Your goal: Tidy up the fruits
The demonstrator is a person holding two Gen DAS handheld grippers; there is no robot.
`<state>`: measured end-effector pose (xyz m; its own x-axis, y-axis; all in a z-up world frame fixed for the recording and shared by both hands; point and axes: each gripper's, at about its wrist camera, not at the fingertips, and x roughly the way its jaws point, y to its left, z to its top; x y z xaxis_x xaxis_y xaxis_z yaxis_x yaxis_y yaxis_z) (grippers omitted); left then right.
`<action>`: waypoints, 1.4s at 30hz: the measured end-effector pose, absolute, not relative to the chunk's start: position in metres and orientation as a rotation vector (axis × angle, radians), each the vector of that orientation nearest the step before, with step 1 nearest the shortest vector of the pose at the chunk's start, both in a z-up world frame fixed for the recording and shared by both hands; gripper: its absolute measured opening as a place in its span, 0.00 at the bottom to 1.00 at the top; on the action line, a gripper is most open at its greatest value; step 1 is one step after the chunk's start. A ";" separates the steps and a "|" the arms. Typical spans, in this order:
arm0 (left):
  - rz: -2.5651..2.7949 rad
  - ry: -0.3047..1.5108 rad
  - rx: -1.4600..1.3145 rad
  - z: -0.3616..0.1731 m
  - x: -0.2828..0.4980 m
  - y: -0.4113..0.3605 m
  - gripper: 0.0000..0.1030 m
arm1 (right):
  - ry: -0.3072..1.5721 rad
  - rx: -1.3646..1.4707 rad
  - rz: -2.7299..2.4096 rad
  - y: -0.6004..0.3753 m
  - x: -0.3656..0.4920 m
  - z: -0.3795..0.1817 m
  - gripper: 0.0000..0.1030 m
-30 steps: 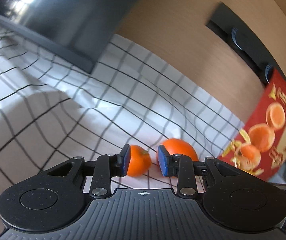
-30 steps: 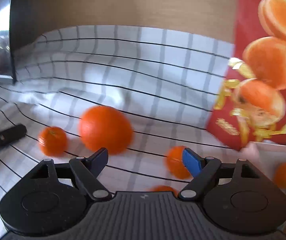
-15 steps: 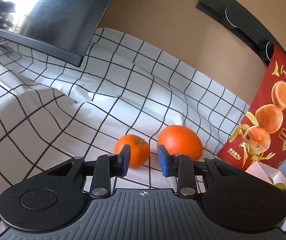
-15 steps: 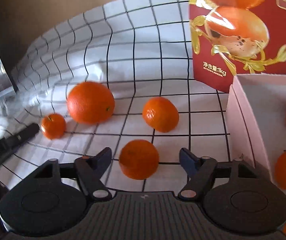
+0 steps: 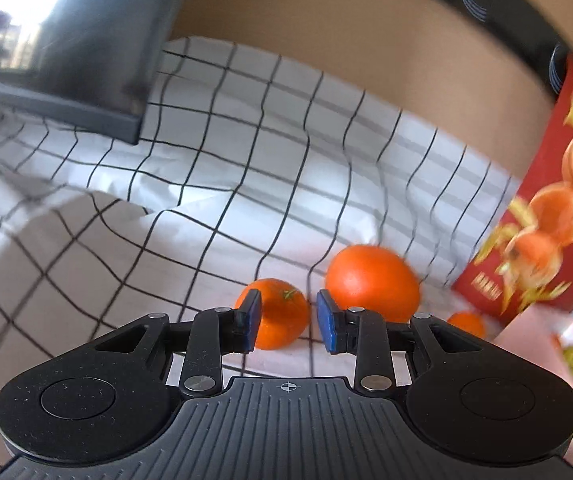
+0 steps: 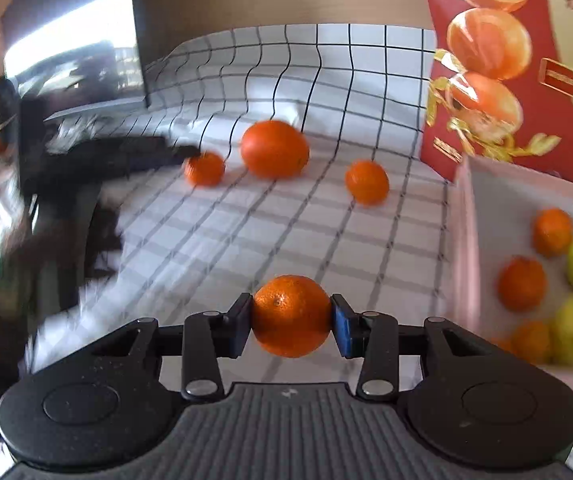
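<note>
Held mandarin point(image 6: 290, 314): small, round, bright orange, dimpled skin, stem scar facing the camera; above the checked cloth, just left of the pink box.
Right tool point(image 6: 291, 324): clamped on the held mandarin, a pad on each side.
Left tool point(image 5: 287, 322): pads apart, gripping nothing; a small mandarin point(image 5: 282, 314) with a green stem on the cloth beyond the gap.
Large orange point(image 5: 372, 282): on the cloth, just right of that small mandarin.
Pink box point(image 6: 464, 240): orange and yellow-green fruit inside.
Bench cover point(image 6: 286, 220): white cloth, black grid, rumpled.
Room: tan wall; red carton point(image 6: 526, 80) printed with oranges behind the box.
</note>
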<state>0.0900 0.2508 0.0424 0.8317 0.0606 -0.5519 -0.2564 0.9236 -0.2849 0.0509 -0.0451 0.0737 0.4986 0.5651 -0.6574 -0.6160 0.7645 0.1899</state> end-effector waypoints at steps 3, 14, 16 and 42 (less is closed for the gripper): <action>0.224 0.646 -0.238 0.048 0.108 0.238 0.33 | 0.766 -0.115 0.712 -0.064 0.030 0.071 0.40; 0.386 0.807 0.000 0.036 0.149 0.223 0.54 | 0.733 -0.138 0.667 -0.104 0.011 0.088 0.40; 0.401 0.823 -0.015 0.031 0.151 0.230 0.55 | 0.733 -0.137 0.660 -0.107 0.012 0.087 0.40; -0.260 0.748 0.038 0.046 -0.030 0.049 0.49 | 0.788 -0.146 0.563 -0.131 0.010 0.053 0.40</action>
